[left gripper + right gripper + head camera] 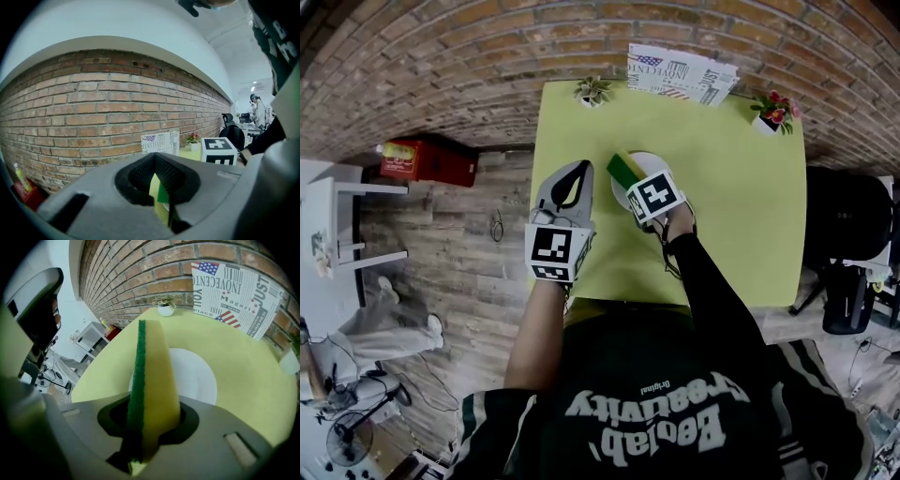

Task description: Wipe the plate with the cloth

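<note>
Your right gripper (149,430) clamps the sponge (154,376) by one end over the white plate (199,378), but your left gripper (578,173), jaws closed on nothing, hangs apart from it, so a hard wipe may skate the unsteadied plate across the table (741,211).

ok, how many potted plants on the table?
2. A succulent sits at the back left corner of the table, and a red-flowered plant at the back right corner. None look hidden.
</note>
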The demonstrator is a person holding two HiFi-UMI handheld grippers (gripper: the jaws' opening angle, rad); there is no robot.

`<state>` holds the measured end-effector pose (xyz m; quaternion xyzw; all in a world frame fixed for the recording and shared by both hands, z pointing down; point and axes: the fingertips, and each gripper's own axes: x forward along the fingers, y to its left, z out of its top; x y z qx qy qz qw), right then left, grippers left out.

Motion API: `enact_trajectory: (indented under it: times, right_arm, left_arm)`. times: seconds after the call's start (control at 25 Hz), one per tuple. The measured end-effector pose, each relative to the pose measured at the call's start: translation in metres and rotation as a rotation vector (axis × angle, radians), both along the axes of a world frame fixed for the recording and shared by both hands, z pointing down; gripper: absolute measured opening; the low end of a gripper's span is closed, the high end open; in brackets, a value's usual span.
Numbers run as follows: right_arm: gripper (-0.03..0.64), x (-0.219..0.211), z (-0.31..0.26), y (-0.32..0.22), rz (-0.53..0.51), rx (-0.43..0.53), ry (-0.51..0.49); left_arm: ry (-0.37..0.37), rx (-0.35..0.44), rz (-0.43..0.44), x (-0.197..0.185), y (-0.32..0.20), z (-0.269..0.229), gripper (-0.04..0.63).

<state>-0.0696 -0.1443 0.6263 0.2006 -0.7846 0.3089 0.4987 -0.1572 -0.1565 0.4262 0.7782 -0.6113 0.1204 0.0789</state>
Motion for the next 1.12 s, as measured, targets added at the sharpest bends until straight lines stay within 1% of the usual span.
enact_trajectory:
  times: [0.4,0.6,0.88,1.12]
  right_arm:
    - [0.132,0.001,0.004,0.002,0.027,-0.010,0.019]
    - [0.132,0.004,0.003,0.002,0.028,-0.002,0.030]
    - [0.132,0.023,0.004,-0.001,0.062,0.000,0.052]
    - [0.131,0.042,0.006,-0.005,0.125,-0.023,0.047]
  left_arm:
    - [0.001,-0.012,0.022,-0.003,0.003,0.004,0.006]
    - [0.002,-0.014,0.012,-0.006,0.004,0.004,0.006]
    - [0.005,-0.010,0.013,-0.001,0.001,0.004,0.006]
    - [0.007,-0.010,0.039,0.011,-0.002,0.006,0.006]
